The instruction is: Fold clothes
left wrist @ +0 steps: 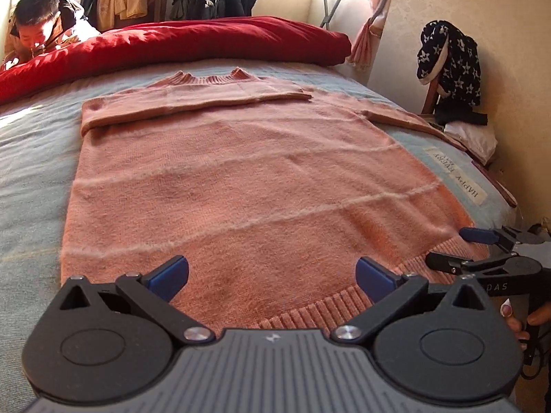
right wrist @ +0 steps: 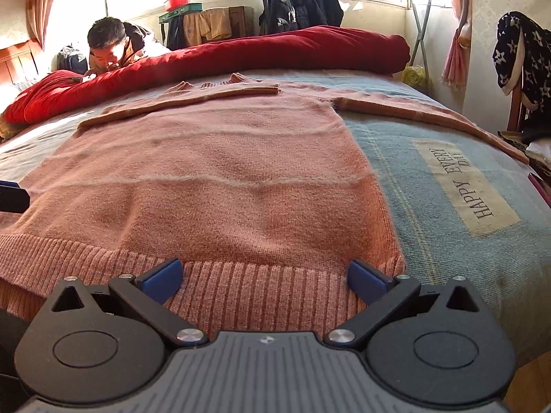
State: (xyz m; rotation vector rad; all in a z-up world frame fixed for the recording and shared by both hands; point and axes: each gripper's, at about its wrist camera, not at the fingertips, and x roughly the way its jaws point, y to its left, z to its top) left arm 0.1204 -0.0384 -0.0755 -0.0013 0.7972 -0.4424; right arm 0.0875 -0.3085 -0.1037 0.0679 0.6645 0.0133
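Note:
A pink knit sweater (left wrist: 248, 179) (right wrist: 213, 179) with pale stripes lies flat on the bed, collar far, ribbed hem near. One sleeve is folded across the chest (left wrist: 193, 103); the other sleeve (right wrist: 430, 120) stretches out to the right over the bedspread. My left gripper (left wrist: 272, 275) is open just above the hem, nothing between its blue pads. My right gripper (right wrist: 265, 277) is open over the ribbed hem near the sweater's right corner. In the left wrist view the right gripper (left wrist: 461, 247) shows at the right edge, jaws apart, with a hand on its handle.
A blue-grey bedspread (right wrist: 430, 179) with a "HAPPY EVERY DAY" label covers the bed. A red quilt (left wrist: 193, 41) lies rolled along the far side, with a person (left wrist: 38, 24) behind it. A chair draped in star-print cloth (left wrist: 451, 58) stands right, by the wall.

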